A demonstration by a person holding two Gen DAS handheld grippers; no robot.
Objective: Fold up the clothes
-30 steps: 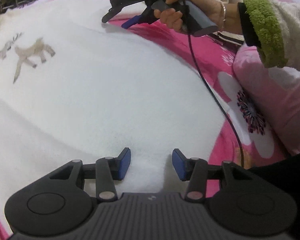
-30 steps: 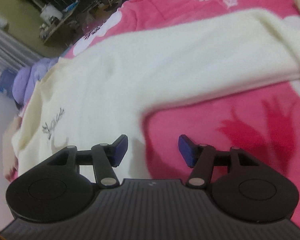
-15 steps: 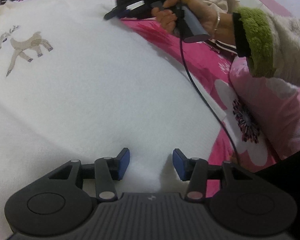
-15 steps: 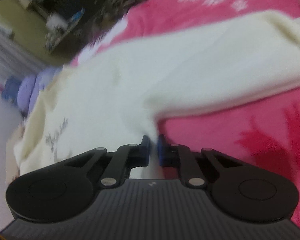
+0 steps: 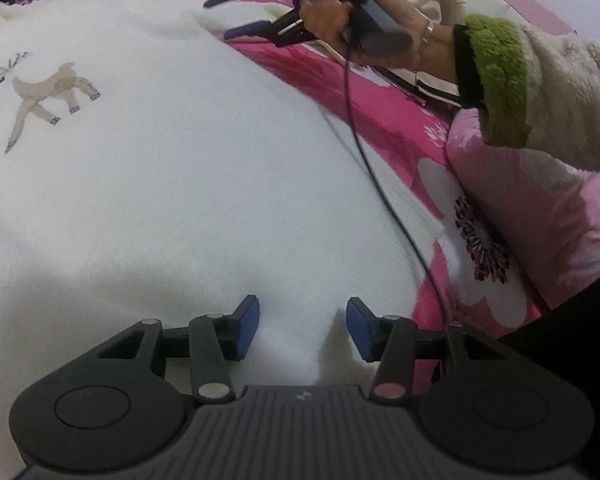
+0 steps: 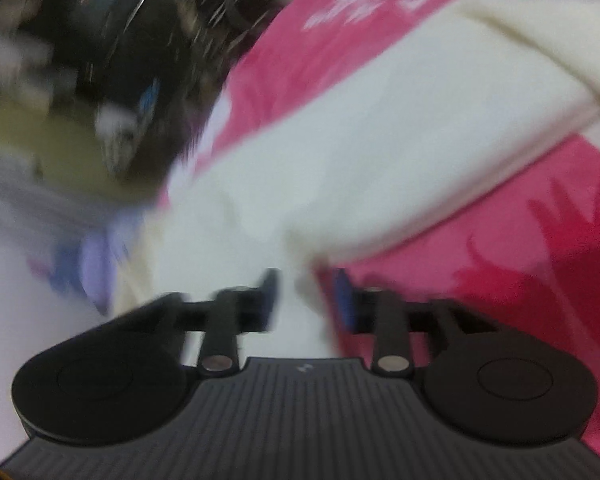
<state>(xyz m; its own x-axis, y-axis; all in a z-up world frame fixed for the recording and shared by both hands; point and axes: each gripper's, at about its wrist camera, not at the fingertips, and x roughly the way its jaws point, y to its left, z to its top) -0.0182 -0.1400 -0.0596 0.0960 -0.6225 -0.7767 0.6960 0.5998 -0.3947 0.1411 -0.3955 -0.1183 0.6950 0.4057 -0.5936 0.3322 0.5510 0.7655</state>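
White sweater (image 5: 188, 184) spread flat on pink bedspread (image 5: 384, 120), filling centre and 9 o'clock side of left wrist view; tan deer print (image 5: 50, 94) at 10 o'clock. Left gripper (image 5: 302, 326) at 6 o'clock, blue pads (image 5: 247, 326) parted at mid width, a raised fold of sweater cloth between them, not pinched. Right gripper (image 5: 244, 14) seen at 12 o'clock from the left wrist view, held in a hand (image 5: 340, 20) with green cuff (image 5: 496, 80) at 2 o'clock; black cable (image 5: 376, 184) trailing from it across sweater toward 5 o'clock. Pink pillow (image 5: 540, 232) at 3 o'clock.

Right wrist view heavily blurred. Right gripper (image 6: 306, 294) at 6 o'clock, jaws just reopened after a brief closure, now at mid width; white cloth where sleeve (image 6: 380, 152) meets body lying between fingers (image 6: 342, 300), touching or not: cannot tell. Sleeve running toward 2 o'clock over bedspread. Dark clutter (image 6: 112, 40) at 10 o'clock, unreadable.
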